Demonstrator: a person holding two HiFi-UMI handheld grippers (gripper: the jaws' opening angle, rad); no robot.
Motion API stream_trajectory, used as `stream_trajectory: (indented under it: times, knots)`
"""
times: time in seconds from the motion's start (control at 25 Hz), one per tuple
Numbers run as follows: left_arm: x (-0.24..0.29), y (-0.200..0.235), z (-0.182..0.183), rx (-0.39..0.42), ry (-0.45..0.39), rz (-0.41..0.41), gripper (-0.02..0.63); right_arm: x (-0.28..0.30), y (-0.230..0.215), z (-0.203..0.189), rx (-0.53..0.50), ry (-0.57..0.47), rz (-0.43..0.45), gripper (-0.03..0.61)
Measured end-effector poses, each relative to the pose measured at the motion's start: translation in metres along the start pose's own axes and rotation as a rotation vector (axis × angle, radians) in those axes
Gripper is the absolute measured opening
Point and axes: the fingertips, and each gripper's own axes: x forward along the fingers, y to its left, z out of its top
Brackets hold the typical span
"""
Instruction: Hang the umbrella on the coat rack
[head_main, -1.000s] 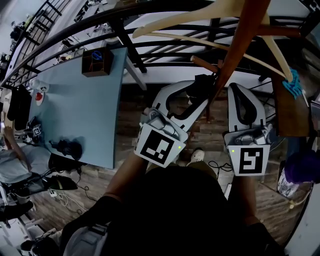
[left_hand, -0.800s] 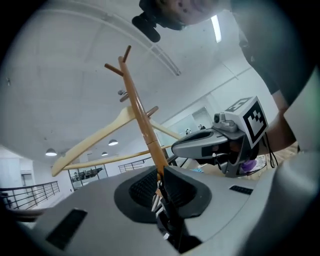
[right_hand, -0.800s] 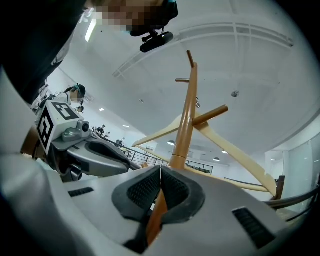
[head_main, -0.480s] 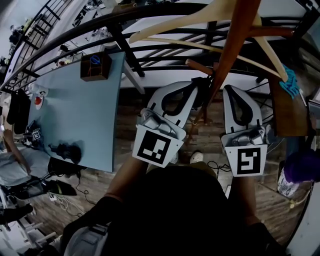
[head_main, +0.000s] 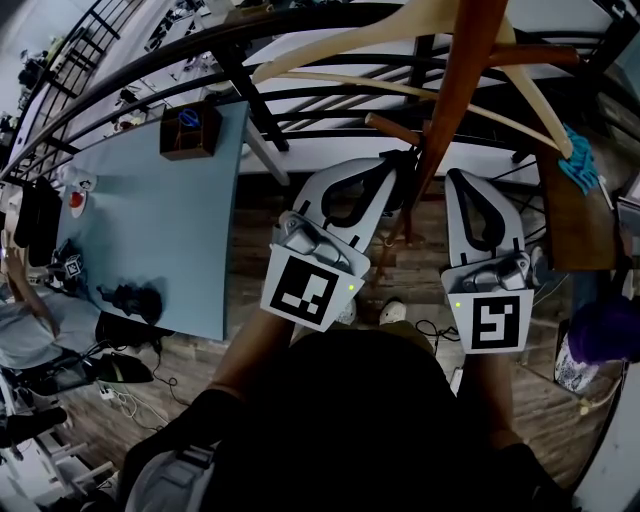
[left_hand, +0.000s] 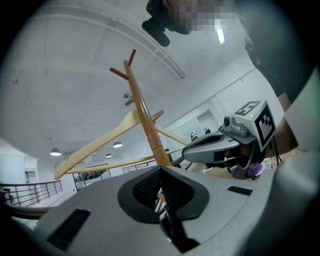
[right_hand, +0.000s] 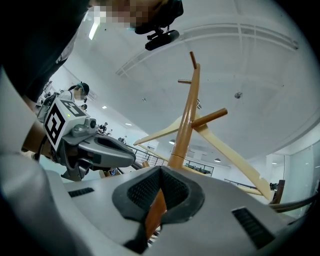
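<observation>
**Head view.** The camera sits on your head, facing forward and steeply down. It looks from close behind and above onto the left hand-held gripper (head_main: 398, 165) and the right hand-held gripper (head_main: 465, 180). The coat rack pole (head_main: 455, 110) rises close past the lens. The desk (head_main: 150, 220) lies off to your left and the wooden floor (head_main: 258, 260) well below.

**Left gripper view.** The camera rides on your left hand-held gripper and looks along its jaws. Its wide field reaches the ceiling (left_hand: 75, 60), and the pole stands near ahead.

**Right gripper view.** The mounting is the same, on your right.

**Shared.** All three views hold the pole and the hanger (head_main: 340, 42). Each gripper view catches the other hand-held gripper at its side.
</observation>
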Motion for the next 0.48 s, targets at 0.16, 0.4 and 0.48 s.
stream_trajectory:
  times: [0.16, 0.4, 0.48]
  knots:
    - [0.0005, -0.0025, -0.0001, 0.007, 0.009, -0.009, 0.011, -0.0006, 0.0010, 0.0007, 0.017, -0.009, 0.005, 0.029]
    - [-0.0001, -0.0074, 0.0009, 0.023, 0.012, -0.020, 0.011, -0.0020, -0.0007, 0.0057, 0.017, -0.024, 0.001, 0.029]
    - [-0.0004, -0.0086, -0.0004, 0.025, 0.013, -0.023, 0.011, -0.0026, 0.0003, 0.0039, 0.016, -0.024, 0.000, 0.029]
